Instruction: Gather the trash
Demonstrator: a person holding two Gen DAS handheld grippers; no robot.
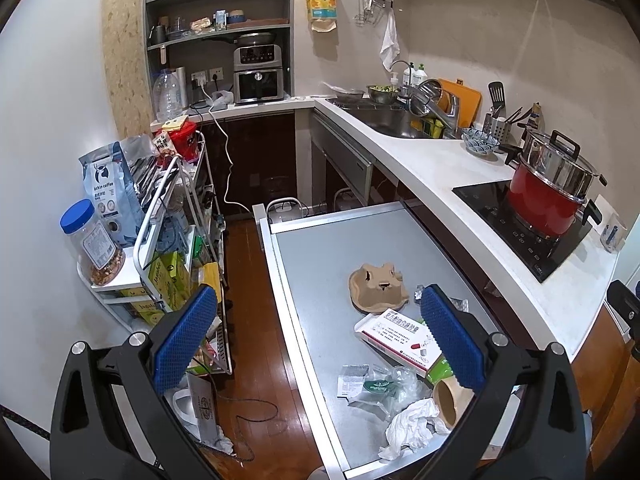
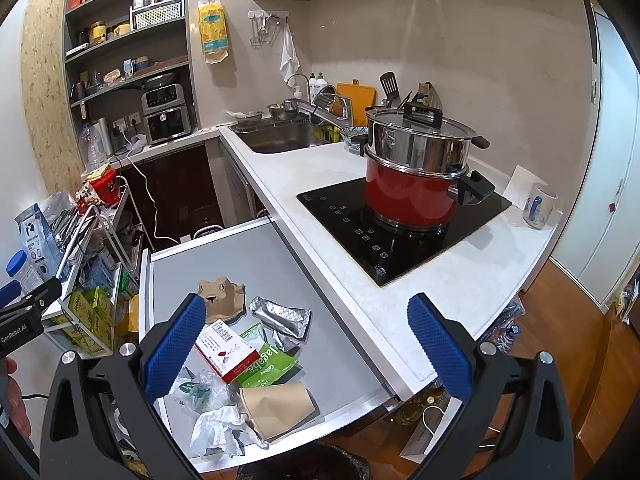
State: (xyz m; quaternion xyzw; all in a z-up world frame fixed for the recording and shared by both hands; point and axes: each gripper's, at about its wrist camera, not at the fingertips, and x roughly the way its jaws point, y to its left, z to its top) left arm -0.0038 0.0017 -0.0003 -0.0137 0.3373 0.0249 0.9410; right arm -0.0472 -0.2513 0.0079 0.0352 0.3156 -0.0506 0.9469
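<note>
Both grippers, left gripper (image 1: 320, 336) and right gripper (image 2: 304, 344), are spread wide and hold nothing, probably ready to pick; the trash, a paper cup (image 2: 278, 406), tissue (image 2: 216, 428) and box (image 2: 226, 354), lies together on the grey table (image 2: 240, 256); a bin (image 2: 304, 466) waits just below its near edge.

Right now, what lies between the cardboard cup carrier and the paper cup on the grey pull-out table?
In the right wrist view, the red-and-white box and a green packet lie between the cup carrier and the paper cup.

a home kitchen here: sink (image 2: 286, 138), induction hob (image 2: 404, 226) carrying a red pot (image 2: 410, 198), packed pantry shelves (image 2: 128, 40).
</note>
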